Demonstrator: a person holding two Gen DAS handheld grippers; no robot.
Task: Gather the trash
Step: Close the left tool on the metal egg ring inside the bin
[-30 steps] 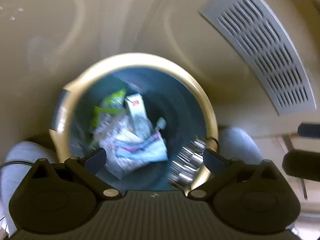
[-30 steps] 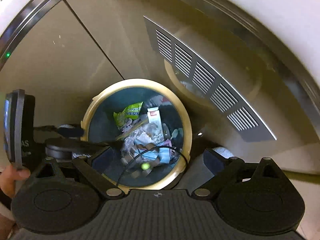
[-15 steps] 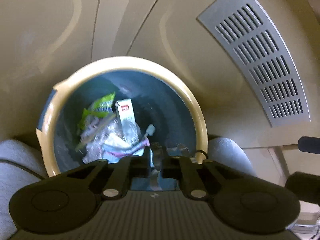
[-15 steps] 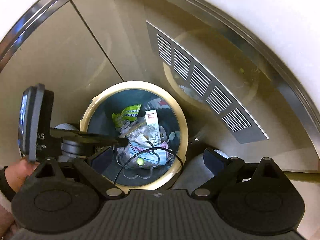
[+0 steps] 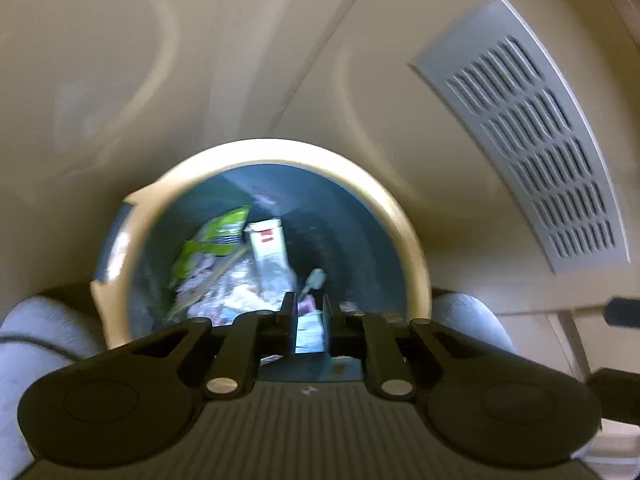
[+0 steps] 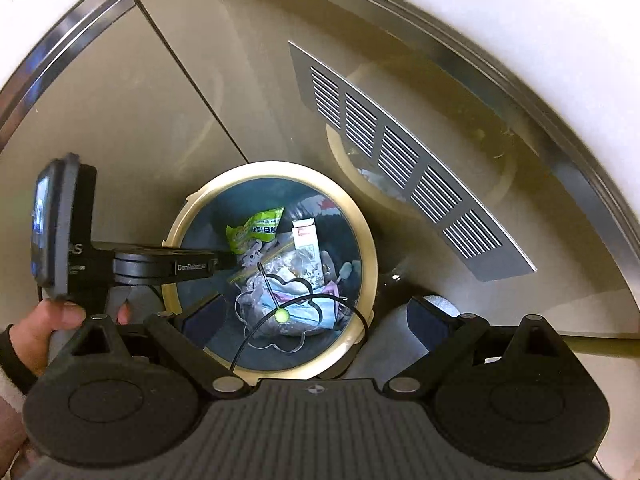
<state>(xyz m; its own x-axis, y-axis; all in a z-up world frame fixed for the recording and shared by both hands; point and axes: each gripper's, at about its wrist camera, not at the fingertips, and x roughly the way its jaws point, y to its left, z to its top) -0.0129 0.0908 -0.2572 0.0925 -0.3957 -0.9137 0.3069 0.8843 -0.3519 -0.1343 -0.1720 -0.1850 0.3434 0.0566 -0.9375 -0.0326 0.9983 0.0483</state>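
A round bin with a cream rim (image 5: 412,248) (image 6: 368,240) and a dark blue inside stands on the floor below both grippers. In it lie a green packet (image 5: 216,236) (image 6: 256,228), a white carton with a red label (image 5: 268,240) (image 6: 306,240), crumpled clear plastic and a flower-shaped metal ring (image 6: 276,320). My left gripper (image 5: 308,308) (image 6: 228,260) hangs over the bin. Its jaws are opening from a narrow gap, with nothing between them. My right gripper (image 6: 316,316) stands wide open above the bin's near rim and holds nothing.
A grey vent grille (image 5: 532,160) (image 6: 400,168) sits in the beige cabinet front behind the bin. Grey-clad legs (image 5: 40,336) flank the bin. A hand (image 6: 52,320) holds the left gripper's handle. A black cable with a green bead (image 6: 282,315) crosses the bin.
My left gripper's jaws went from wide open to shut, then parted a little. The blurred shiny item by its right finger is gone from view. The right gripper kept still.
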